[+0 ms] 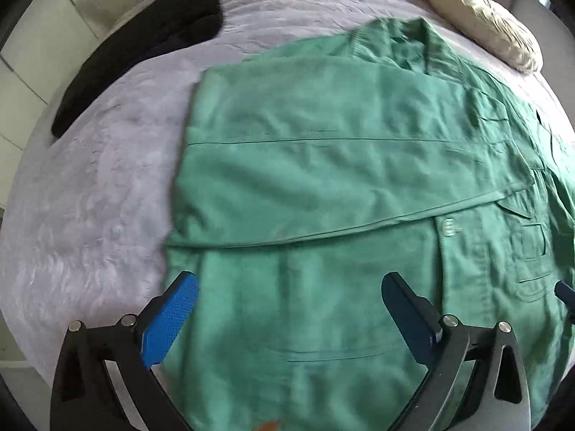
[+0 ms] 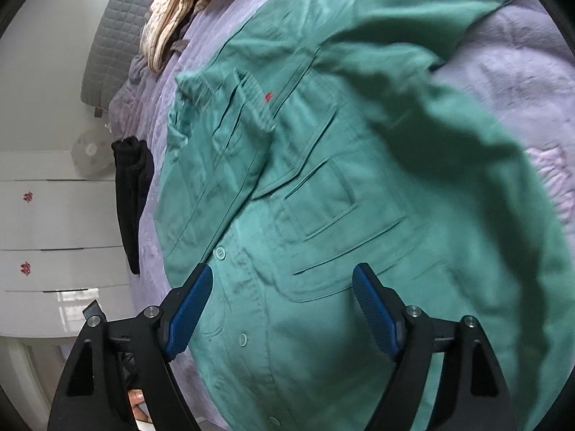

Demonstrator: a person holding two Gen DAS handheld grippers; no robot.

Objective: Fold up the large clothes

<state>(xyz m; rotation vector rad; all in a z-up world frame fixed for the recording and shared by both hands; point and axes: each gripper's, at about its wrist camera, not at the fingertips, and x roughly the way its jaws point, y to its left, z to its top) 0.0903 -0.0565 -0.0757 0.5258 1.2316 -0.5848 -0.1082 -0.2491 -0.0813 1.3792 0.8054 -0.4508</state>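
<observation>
A large green button-up jacket [image 1: 323, 179] lies front up on a lilac bedspread [image 1: 100, 194]. One side and sleeve are folded across its chest. My left gripper [image 1: 287, 287] is open and empty, hovering above the jacket's lower part. In the right wrist view the jacket [image 2: 341, 197] fills the frame, with its buttons, chest pocket and collar showing. My right gripper [image 2: 284, 280] is open and empty above the button placket. A tip of the right gripper shows at the left wrist view's right edge [image 1: 564, 292].
A black garment [image 1: 151, 39] lies at the bed's far left, also in the right wrist view [image 2: 131, 194]. Beige clothes [image 1: 485, 25] are piled near the jacket's collar. A grey quilted headboard [image 2: 122, 36] and white drawers [image 2: 54, 222] stand beside the bed.
</observation>
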